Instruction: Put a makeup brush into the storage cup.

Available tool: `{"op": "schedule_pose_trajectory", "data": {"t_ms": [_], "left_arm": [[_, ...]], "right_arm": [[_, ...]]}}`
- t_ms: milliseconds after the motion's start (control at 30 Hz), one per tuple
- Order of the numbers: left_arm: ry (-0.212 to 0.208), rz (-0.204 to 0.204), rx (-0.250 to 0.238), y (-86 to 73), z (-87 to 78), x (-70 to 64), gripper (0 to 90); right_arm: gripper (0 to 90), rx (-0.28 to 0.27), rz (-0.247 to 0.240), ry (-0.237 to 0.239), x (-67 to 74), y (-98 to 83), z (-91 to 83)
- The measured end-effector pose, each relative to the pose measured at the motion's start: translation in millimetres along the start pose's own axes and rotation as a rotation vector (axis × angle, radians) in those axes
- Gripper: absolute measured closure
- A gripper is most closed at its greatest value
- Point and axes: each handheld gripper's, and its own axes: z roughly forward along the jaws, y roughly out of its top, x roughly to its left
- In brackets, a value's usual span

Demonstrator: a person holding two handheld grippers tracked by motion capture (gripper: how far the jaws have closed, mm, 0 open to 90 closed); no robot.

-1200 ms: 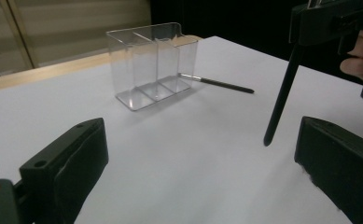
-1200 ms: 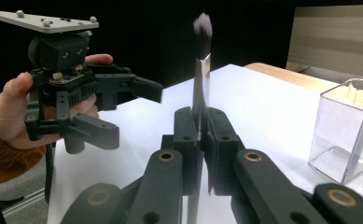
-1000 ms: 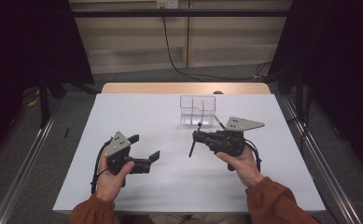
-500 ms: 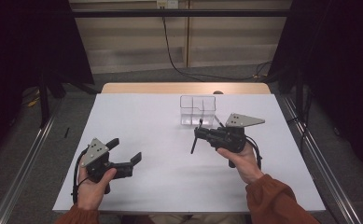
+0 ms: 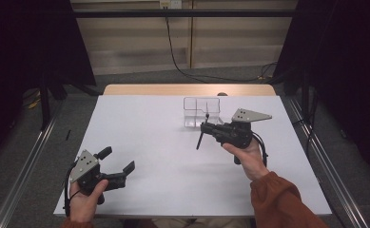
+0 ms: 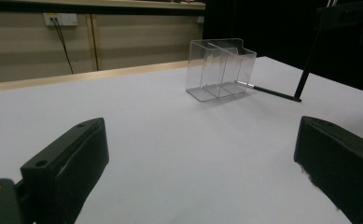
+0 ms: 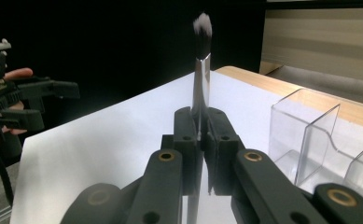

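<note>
While our right gripper (image 5: 206, 128) is clamping its jaws on the slim black-handled makeup brush (image 7: 201, 70), we are holding that brush tilted just at the six o'clock side of the clear plastic two-compartment organiser (image 5: 201, 110), its tip near the white table (image 5: 173, 161). Our left gripper (image 5: 118, 166) is hovering at seven o'clock, jaws standing wide around nothing.

A recording lab: a white-covered table (image 5: 173, 142) stands between black curtains (image 5: 25, 47) at 9 and 3 o'clock, with a wall socket (image 5: 169, 4) and trailing cable (image 5: 173, 52) at 12 o'clock.
</note>
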Motion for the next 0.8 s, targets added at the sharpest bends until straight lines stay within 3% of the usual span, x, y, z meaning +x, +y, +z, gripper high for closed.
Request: {"op": "schedule_pose_trajectory", "data": {"t_ms": [167,300,800], "left_arm": [[0.01,-0.006,0.022,-7.2,4.7,3.1,3.1],[0.028,-0.025,0.012,-6.3,4.3,5.9,3.1],[0.015,-0.002,0.015,-7.6,-2.0,4.3,3.0]], "right_arm": [[83.9,-0.005,-0.001,-0.007,-4.1,6.9,3.4],[83.9,-0.015,0.008,-0.013,-12.7,10.8,7.7],[83.9,-0.035,0.0,-0.058,-27.9,41.2,14.8]]}}
